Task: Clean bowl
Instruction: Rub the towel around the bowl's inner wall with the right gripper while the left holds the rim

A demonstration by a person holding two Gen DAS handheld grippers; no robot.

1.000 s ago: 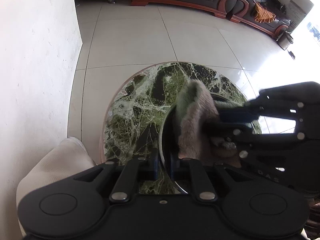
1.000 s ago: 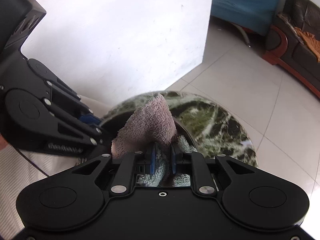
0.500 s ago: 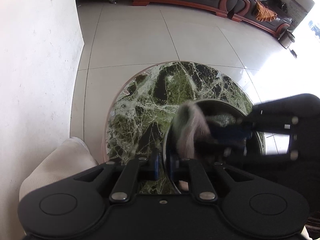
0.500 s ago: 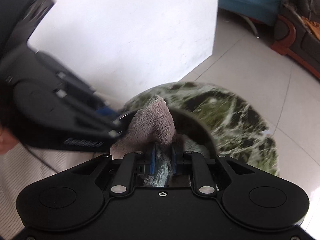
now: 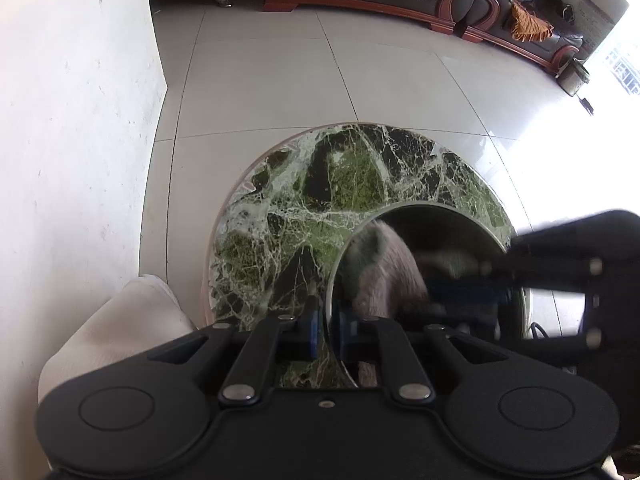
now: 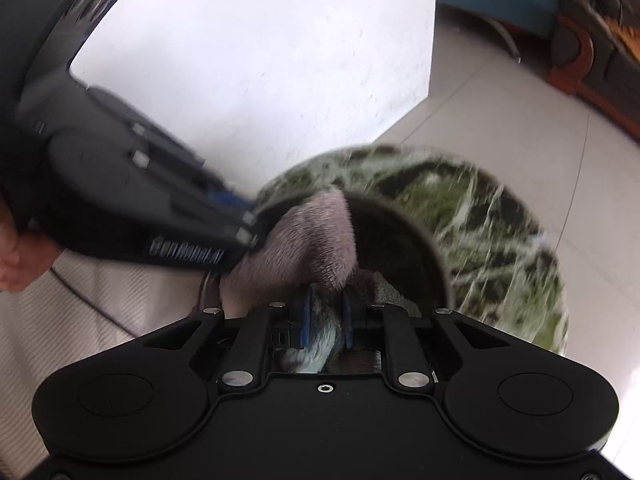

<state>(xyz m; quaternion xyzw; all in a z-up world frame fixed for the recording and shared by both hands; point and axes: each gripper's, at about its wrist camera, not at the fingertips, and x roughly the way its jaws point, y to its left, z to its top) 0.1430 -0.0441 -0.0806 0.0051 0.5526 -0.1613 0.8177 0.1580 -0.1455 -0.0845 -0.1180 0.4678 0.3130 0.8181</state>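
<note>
Bowl [image 5: 424,216] rim sits clamped edge-on between the left gripper [image 5: 326,322] jaws, its opening facing right. Right gripper [image 6: 325,320] pinches a towel [image 6: 304,240] inside it. Only the right view shows a hand [image 6: 16,256].

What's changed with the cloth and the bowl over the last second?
In the left wrist view the cloth has sunk from standing above the rim to lying lower inside the bowl, as the right tool wipes with it; that tool is blurred. No grip has changed: the left tool stays shut on the bowl's rim and the right stays shut on the cloth. The bowl stays on the marble table.
</note>
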